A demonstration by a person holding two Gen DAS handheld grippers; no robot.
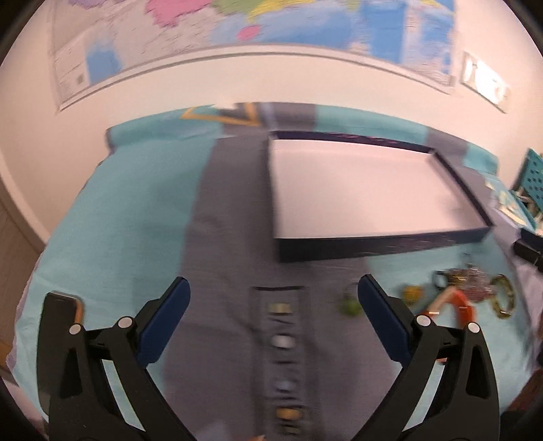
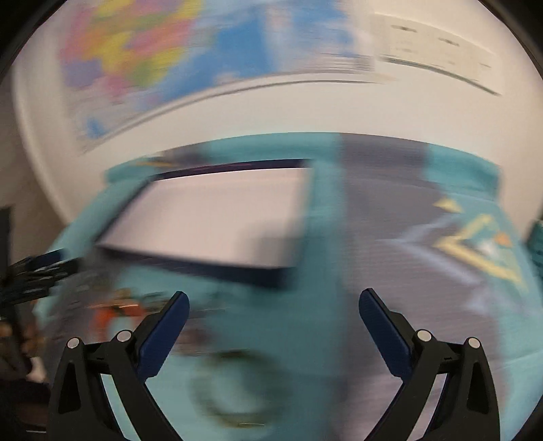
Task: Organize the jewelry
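A shallow dark-blue box [image 1: 380, 242] with a white inside lies empty on the teal and grey cloth; it also shows in the right wrist view [image 2: 190, 264]. My left gripper [image 1: 273, 288] is open and empty above a dark strip [image 1: 283, 342] holding several small round pieces. A pile of jewelry lies to its right: an orange bangle [image 1: 458, 302], a gold bangle [image 1: 505, 298], beaded pieces [image 1: 465, 274] and a green bead item [image 1: 349, 307]. My right gripper [image 2: 273, 302] is open and empty above a blurred dark ring-shaped piece [image 2: 234, 390]. The right wrist view is heavily blurred.
A wall with a coloured map [image 1: 271, 23] stands behind the table. A teal perforated object [image 1: 532, 176] sits at the far right edge. A dark object [image 1: 527, 252] lies right of the box. The cloth's left edge [image 1: 30, 288] drops off.
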